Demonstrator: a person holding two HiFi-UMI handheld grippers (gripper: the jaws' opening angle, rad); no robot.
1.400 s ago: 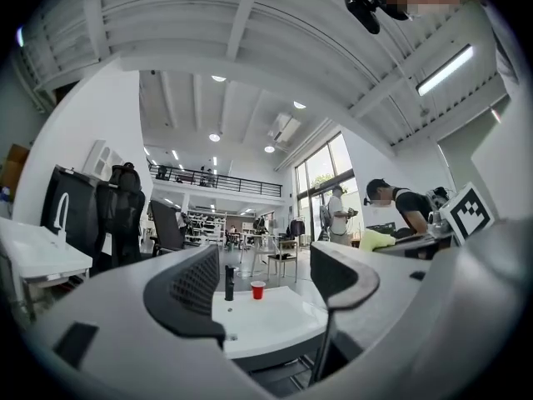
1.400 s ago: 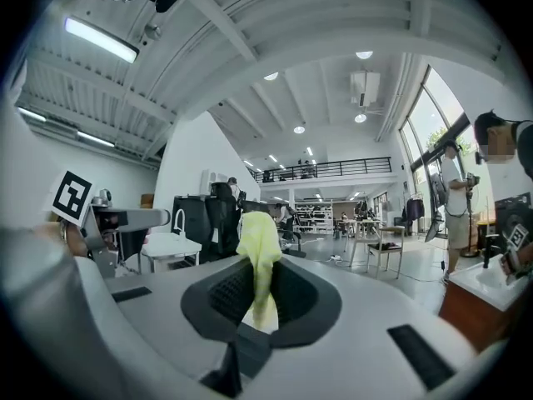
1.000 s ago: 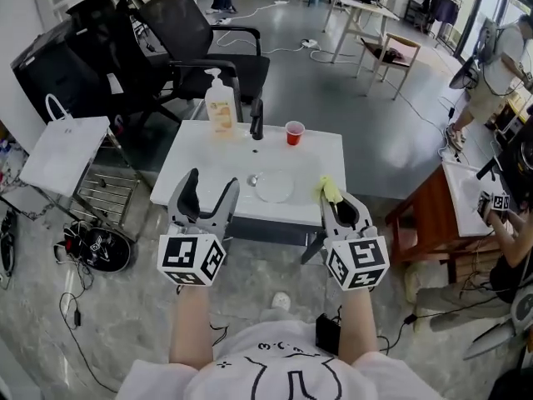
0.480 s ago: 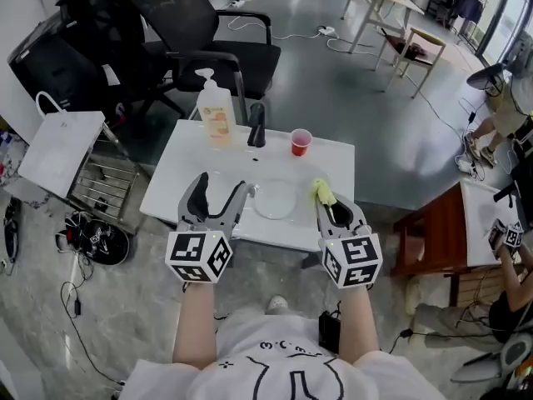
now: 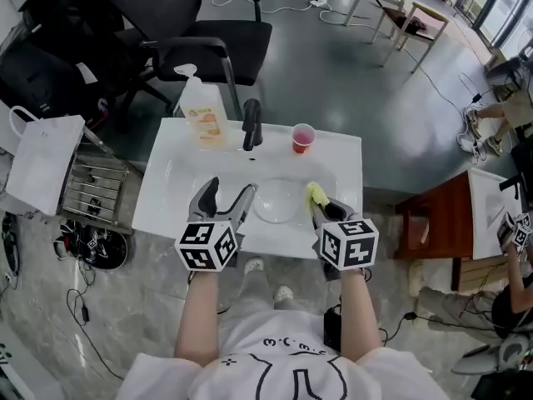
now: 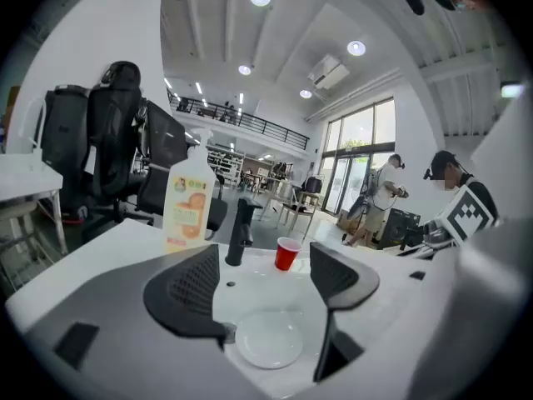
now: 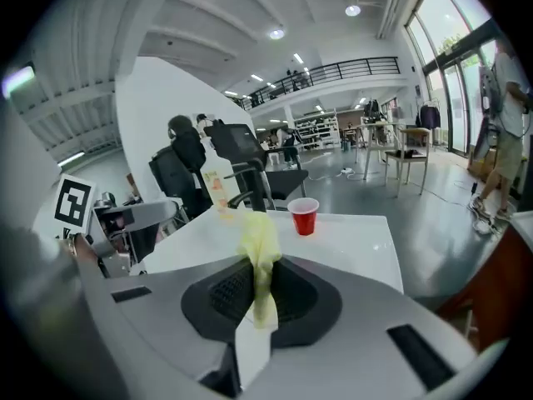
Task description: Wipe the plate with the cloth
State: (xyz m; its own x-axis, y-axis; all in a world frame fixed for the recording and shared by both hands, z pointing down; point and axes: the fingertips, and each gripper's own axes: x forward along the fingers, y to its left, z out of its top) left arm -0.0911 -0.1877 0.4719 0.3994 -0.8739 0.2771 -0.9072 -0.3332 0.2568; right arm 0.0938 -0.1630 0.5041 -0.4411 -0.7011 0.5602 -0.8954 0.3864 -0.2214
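Head view: the plate (image 5: 276, 200) lies flat in the basin of the white table (image 5: 166, 192), toward the middle of its near edge. The faucet (image 5: 251, 123) and red cup (image 5: 302, 137) stand at the far edge. The left hand-held gripper (image 5: 231, 192) hangs over the near edge just left of the plate. The right hand-held gripper (image 5: 323, 211) is just right of it, with the yellow cloth (image 5: 314, 193) sticking up from its tips. Wiping looks not yet begun. To do it well, the right one should tip over so the cloth's free end, not the jaws, meets the plate, while the left steadies the rim.

Left gripper view: the jaws stand wide apart with nothing between them. The plate (image 6: 268, 346) lies below the gap, untouched.

Right gripper view: the jaws are closed tight on the cloth (image 7: 260, 248), pinching its lower part and leaving the upper end free and upright.
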